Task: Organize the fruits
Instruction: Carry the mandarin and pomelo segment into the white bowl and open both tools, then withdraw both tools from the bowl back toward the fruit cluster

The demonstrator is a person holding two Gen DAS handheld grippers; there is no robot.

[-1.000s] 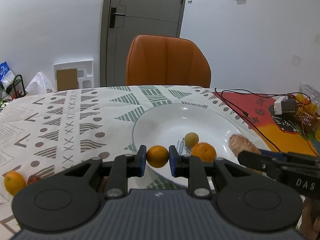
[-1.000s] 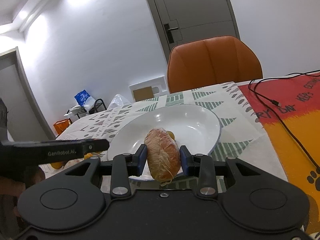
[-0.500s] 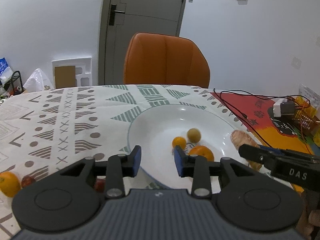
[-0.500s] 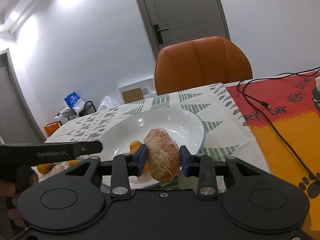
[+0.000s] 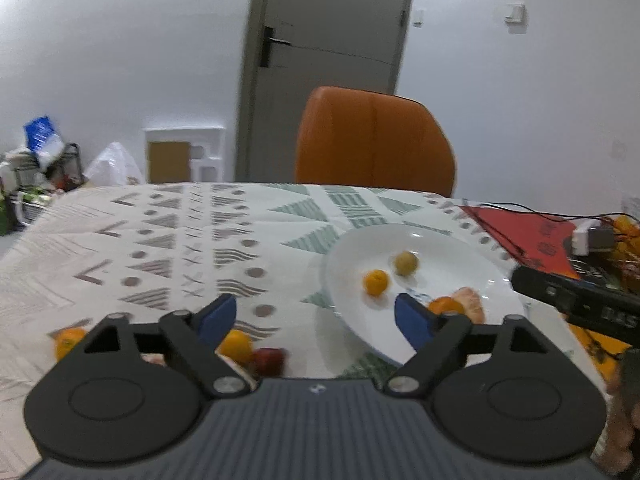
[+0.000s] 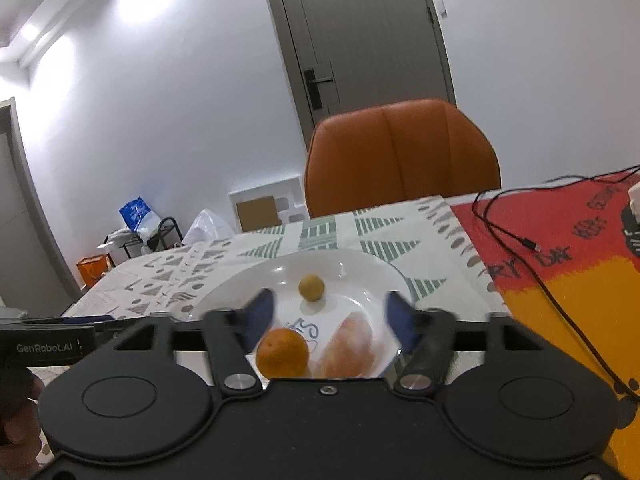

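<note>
On the patterned desk [image 5: 168, 240], at the near left, 2 oranges [image 5: 237, 345] and a red fruit [image 5: 269, 360] lie just beside each other. The left claw [image 5: 316, 316] tilts down above them, its jaws opening with nothing between them. To the right, the white plate [image 5: 460, 256] holds a small orange [image 5: 376, 282], a yellowish fruit [image 5: 406, 263], a larger orange [image 6: 282, 353] and a pale netted fruit [image 6: 349, 346]. The right claw [image 6: 330, 314] tilts down over the plate's near rim, its jaws opening, pads clear of the netted fruit between them.
</note>
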